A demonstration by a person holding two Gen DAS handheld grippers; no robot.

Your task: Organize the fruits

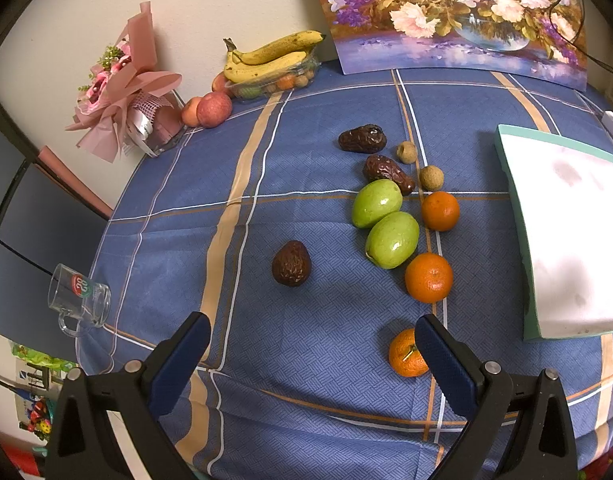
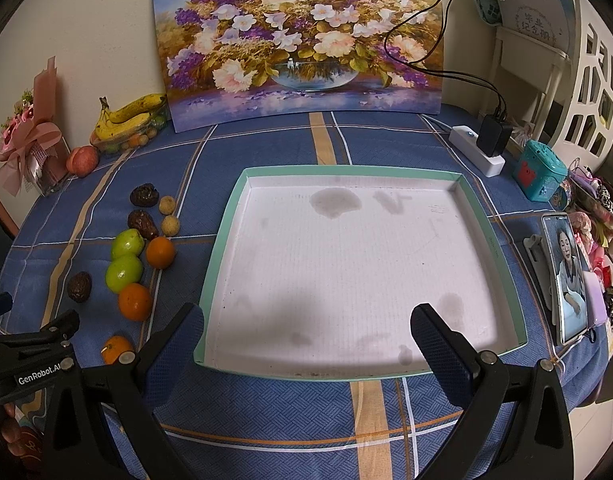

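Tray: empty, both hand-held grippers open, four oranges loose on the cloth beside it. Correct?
Not quite: three oranges, not four. The left wrist view shows them at and. The rest holds: the tray is empty, and the left hand-held gripper and right hand-held gripper are open.

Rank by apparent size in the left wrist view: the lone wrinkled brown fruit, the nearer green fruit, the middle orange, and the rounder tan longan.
1. nearer green fruit
2. middle orange
3. lone wrinkled brown fruit, close to the orange in size, so that order is unsure
4. rounder tan longan, clearly smallest, though it lies farther from the camera
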